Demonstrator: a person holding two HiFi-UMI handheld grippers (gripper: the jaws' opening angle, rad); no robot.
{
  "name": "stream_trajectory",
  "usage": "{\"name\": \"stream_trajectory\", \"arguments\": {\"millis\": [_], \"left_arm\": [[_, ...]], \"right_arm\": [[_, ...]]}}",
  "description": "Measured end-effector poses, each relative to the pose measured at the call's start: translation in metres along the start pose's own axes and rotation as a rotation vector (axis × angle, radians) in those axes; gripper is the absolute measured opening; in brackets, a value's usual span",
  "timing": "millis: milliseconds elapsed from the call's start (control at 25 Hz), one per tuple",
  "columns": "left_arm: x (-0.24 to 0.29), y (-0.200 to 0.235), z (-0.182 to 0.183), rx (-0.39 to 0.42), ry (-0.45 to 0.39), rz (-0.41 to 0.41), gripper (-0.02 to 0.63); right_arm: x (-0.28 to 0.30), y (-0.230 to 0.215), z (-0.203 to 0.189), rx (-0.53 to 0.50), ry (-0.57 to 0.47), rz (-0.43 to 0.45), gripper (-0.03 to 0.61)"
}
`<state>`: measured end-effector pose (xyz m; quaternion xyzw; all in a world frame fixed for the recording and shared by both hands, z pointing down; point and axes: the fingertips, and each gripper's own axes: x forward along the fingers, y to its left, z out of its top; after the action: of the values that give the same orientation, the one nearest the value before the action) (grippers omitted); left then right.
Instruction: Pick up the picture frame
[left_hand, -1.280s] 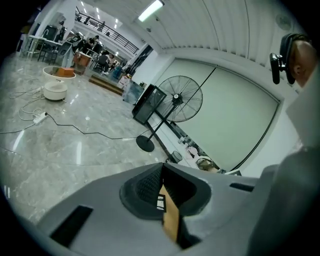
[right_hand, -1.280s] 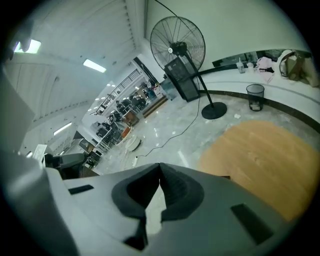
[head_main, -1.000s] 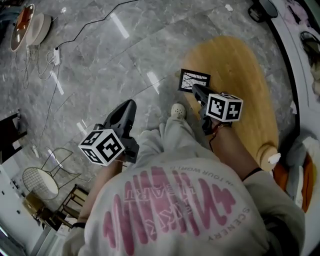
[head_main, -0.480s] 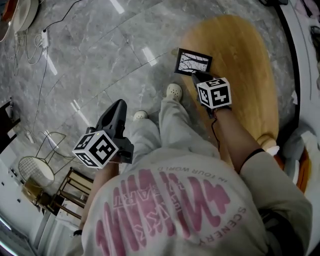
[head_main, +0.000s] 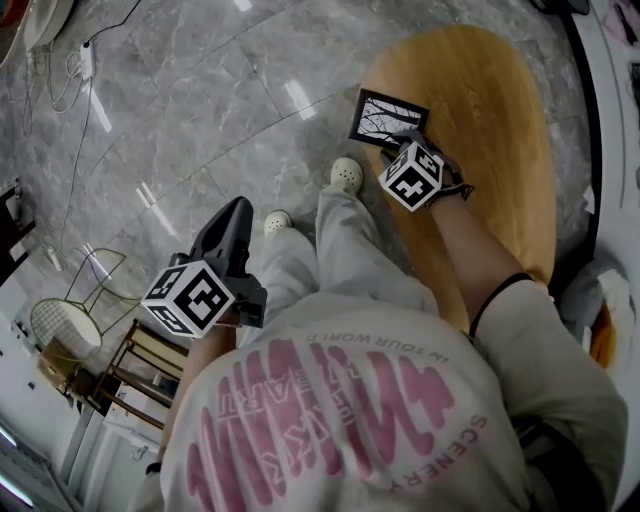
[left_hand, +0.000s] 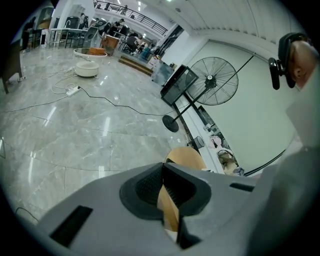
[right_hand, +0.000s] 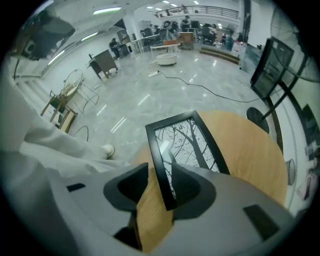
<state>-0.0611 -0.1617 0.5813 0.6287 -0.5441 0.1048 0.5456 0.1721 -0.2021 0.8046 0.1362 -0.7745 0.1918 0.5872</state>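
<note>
The black picture frame (head_main: 388, 115) with a bare-tree print lies flat near the left edge of the oval wooden table (head_main: 480, 120). My right gripper (head_main: 402, 142) points steeply down at its near edge. In the right gripper view the frame (right_hand: 187, 145) reaches up from between the jaws. The right gripper (right_hand: 159, 172) is opening; the frame's left border lies between the jaws, with a gap to the left pad. My left gripper (head_main: 240, 206) hangs over the floor, away from the table. In its own view the left gripper (left_hand: 163, 167) is shut on nothing.
The person's two pale shoes (head_main: 347, 175) stand on the grey marble floor beside the table. A wire chair (head_main: 60, 320) and a wooden stool sit at the lower left, and a cable (head_main: 80, 60) runs at the upper left. A standing fan (left_hand: 210, 80) is beyond the table.
My right gripper has rolled and come down onto the frame's near edge, with its marker cube now turned. The left gripper has sunk a little and stayed shut.
</note>
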Motion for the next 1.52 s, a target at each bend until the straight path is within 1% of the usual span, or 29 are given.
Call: {"name": "stream_trajectory", "arguments": {"millis": [40,120,160,200,280,400,560,640,720,840,1040,1080,1160,1280,1360,1440,1520], "left_arm": [[-0.001,0.002,0.000,-0.003,0.001,0.004,0.003],[-0.001,0.006,0.000,-0.008,0.002,0.012,0.003],[-0.001,0.008,0.001,-0.008,0.003,0.015,0.003],[0.000,0.010,0.002,-0.008,0.003,0.016,0.003],[0.002,0.012,0.003,-0.009,0.002,0.011,0.003],[0.008,0.007,0.004,-0.007,0.000,-0.017,0.003],[0.010,0.002,0.000,0.015,0.010,-0.057,0.003],[0.008,0.005,-0.003,0.020,0.014,-0.066,0.003],[0.004,0.011,-0.005,0.027,0.015,-0.078,0.003],[-0.008,0.018,-0.011,0.043,0.018,-0.095,0.003],[-0.038,0.030,-0.017,0.072,-0.001,-0.136,0.003],[-0.046,0.034,-0.017,0.080,-0.006,-0.138,0.003],[-0.063,0.044,-0.017,0.095,-0.014,-0.135,0.003],[-0.086,0.058,-0.013,0.110,-0.035,-0.137,0.003],[-0.098,0.064,-0.012,0.121,-0.046,-0.147,0.003],[-0.109,0.066,-0.014,0.140,-0.048,-0.160,0.003],[-0.120,0.063,-0.017,0.161,-0.049,-0.175,0.003]], "right_arm": [[0.004,0.001,-0.003,-0.031,0.014,-0.009,0.150],[0.010,0.001,-0.006,-0.052,0.026,-0.040,0.153],[0.012,-0.001,-0.006,-0.053,0.026,-0.062,0.125],[0.013,-0.002,-0.005,-0.055,0.029,-0.081,0.112],[0.015,-0.002,-0.004,-0.061,0.047,-0.101,0.110],[0.016,0.000,-0.005,-0.086,0.063,-0.112,0.103],[0.016,0.000,-0.005,-0.131,0.086,-0.150,0.089],[0.016,0.002,-0.005,-0.121,0.103,-0.166,0.083],[0.016,0.005,-0.006,-0.085,0.124,-0.171,0.077],[0.015,0.023,-0.013,0.012,0.162,-0.151,0.071],[0.007,0.075,-0.029,0.180,0.183,-0.130,0.069],[0.005,0.087,-0.033,0.224,0.187,-0.124,0.069],[0.001,0.112,-0.038,0.346,0.181,-0.099,0.069],[-0.007,0.143,-0.040,0.569,0.143,-0.054,0.069],[-0.015,0.158,-0.037,0.697,0.105,-0.039,0.069],[-0.025,0.171,-0.029,0.805,0.040,-0.015,0.068],[-0.041,0.182,-0.022,0.891,-0.032,0.009,0.069]]}}
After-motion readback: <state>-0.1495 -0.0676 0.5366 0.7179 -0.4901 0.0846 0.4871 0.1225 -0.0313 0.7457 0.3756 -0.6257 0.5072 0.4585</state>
